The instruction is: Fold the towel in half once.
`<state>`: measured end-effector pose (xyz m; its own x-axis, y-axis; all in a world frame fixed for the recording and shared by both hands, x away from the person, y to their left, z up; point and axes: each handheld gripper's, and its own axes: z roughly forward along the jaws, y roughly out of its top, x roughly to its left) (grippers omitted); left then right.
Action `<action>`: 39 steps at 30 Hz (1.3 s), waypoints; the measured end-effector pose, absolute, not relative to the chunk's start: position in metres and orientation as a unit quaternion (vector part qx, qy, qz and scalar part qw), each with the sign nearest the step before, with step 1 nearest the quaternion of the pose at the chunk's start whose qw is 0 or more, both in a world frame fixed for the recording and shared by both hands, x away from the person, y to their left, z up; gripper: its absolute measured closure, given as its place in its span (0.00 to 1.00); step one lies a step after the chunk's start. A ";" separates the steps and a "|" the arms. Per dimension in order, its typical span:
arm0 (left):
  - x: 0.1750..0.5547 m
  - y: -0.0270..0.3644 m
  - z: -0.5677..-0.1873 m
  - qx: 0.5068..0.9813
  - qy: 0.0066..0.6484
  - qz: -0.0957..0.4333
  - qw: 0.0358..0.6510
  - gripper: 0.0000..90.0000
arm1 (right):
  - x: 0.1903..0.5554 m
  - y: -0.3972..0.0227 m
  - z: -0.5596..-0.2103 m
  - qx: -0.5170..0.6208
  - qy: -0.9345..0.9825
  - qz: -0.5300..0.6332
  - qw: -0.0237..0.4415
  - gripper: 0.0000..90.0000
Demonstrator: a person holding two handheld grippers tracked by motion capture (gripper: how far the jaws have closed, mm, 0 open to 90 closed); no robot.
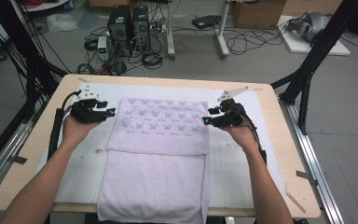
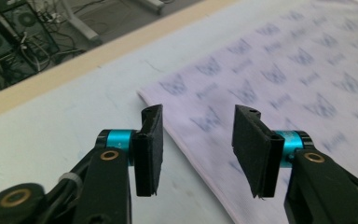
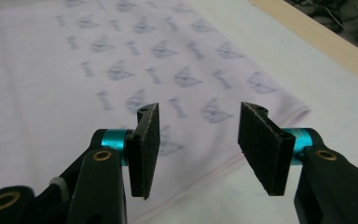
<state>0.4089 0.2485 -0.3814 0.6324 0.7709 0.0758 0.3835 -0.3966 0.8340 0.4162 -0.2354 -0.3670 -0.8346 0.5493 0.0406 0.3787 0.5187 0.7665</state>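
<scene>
The pale pink towel (image 1: 161, 154) with a butterfly print lies in the middle of the high view, on a white mat (image 1: 77, 163) that covers the wooden bench (image 1: 279, 154). Its far part is folded back toward the person, printed side up, over the plain lower part, which hangs over the near bench edge at the bottom of the frame.

The left gripper (image 1: 109, 112) sits at centre left, just beside the towel's left edge, and the right gripper (image 1: 207, 121) at centre right, just beside its right edge. Both are released: in the left gripper view (image 2: 198, 149) and the right gripper view (image 3: 198, 147) the black pads stand apart with nothing between them, above the towel's corners.

Risks, as I judge them: the folded layer looks loose and its edges do not quite match the layer below, so a jaw brushing a corner could drag it askew. The overhanging part could pull the whole cloth toward the near edge. A pinch taken too shallow might catch one layer alone and undo the fold.

No containers stand on the bench.
</scene>
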 end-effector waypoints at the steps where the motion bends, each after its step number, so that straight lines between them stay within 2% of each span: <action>1: 0.402 0.247 -0.384 0.807 0.352 0.230 0.415 0.58 | 0.416 -0.235 -0.367 0.268 0.865 0.411 0.104 0.54; 4: 0.374 0.244 -0.391 0.812 0.334 0.226 0.421 0.56 | 0.378 -0.232 -0.378 0.240 0.874 0.412 0.095 0.57; 9: 0.352 0.242 -0.400 0.815 0.327 0.216 0.428 0.54 | 0.341 -0.227 -0.400 0.216 0.888 0.401 0.070 0.63; 12: 0.342 0.241 -0.407 0.817 0.327 0.208 0.427 0.54 | 0.327 -0.222 -0.416 0.194 0.897 0.393 0.050 0.81; 15: 0.335 0.241 -0.413 0.819 0.326 0.201 0.428 0.54 | 0.319 -0.220 -0.430 0.182 0.908 0.375 0.034 0.86; 19: 0.329 0.240 -0.420 0.822 0.324 0.195 0.426 0.53 | 0.312 -0.230 -0.439 0.192 0.907 0.374 0.026 0.89; 25: 0.325 0.238 -0.422 0.830 0.313 0.197 0.418 0.52 | 0.301 -0.252 -0.433 0.199 0.916 0.344 0.048 0.89; 29: 0.323 0.241 -0.420 0.831 0.313 0.194 0.417 0.52 | 0.298 -0.263 -0.428 0.209 0.909 0.355 0.057 0.85; 35: 0.328 0.244 -0.423 0.834 0.317 0.188 0.411 0.53 | 0.304 -0.252 -0.421 0.203 0.900 0.380 0.063 0.79; 39: 0.335 0.244 -0.429 0.836 0.320 0.170 0.412 0.57 | 0.321 -0.240 -0.424 0.197 0.897 0.389 0.072 0.75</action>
